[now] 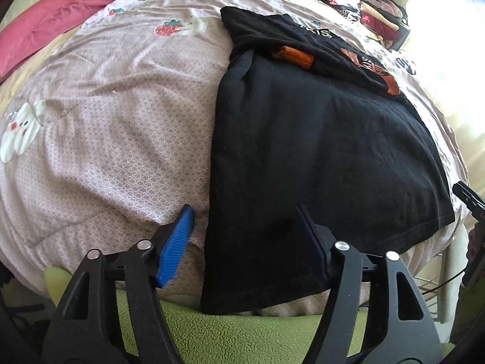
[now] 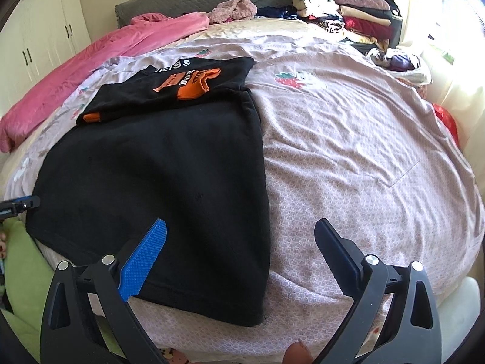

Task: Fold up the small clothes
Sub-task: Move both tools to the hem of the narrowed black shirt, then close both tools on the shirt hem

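Claws both gape wide, empty — left claw (image 1: 245, 236), right claw (image 2: 242, 254) — over the black shirt (image 1: 318, 151) on the bed (image 2: 348, 151); pinching bedsheet with hem would wreck my fold.

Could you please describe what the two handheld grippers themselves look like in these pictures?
The left gripper and right gripper look alike: black plastic linkage arms with triangular cut-outs and silver round pivot pins. On each, the jaws differ in colour: one blue ribbed pad, one dark pad. No cables or lettering show on them.
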### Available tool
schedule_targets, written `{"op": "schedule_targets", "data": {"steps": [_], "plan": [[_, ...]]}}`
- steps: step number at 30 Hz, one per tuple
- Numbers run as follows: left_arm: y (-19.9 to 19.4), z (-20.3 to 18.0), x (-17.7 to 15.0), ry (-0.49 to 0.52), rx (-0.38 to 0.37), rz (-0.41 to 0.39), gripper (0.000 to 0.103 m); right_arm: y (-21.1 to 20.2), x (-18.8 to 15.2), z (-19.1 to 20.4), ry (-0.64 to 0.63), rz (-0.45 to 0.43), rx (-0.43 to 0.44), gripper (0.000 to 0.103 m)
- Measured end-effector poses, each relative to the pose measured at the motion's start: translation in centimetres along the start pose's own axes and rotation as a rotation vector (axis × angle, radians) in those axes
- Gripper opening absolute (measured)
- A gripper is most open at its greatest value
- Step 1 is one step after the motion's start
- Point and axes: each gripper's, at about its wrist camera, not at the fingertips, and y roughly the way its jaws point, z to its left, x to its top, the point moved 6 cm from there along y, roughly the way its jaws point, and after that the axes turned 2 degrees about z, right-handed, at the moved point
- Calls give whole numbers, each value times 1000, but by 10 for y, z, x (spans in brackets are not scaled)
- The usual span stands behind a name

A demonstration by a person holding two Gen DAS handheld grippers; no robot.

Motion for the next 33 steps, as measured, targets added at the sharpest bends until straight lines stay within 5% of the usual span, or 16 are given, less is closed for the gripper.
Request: {"op": "schedule_targets", "data": {"steps": [6,20,22,23,28,33], "plan": [[0,-1,-1,11,13,0,46,14,-4,0,2,38,43,39],[4,-4,0,23,35,10,44,27,-4,-1,-3,41,57,38],[6,-4,0,25,39,16,43,27,-4,2,-22,41,62,25],[6,-5,0,27,40,16,41,25,-3,5,-37,38,68,12],[1,-9,2,43,37,2,11,5,6,12,-66,-9,105,11],[-13,-7,4,33,-2,-21,9,-12,16,5,-45,-56,123,11]]}}
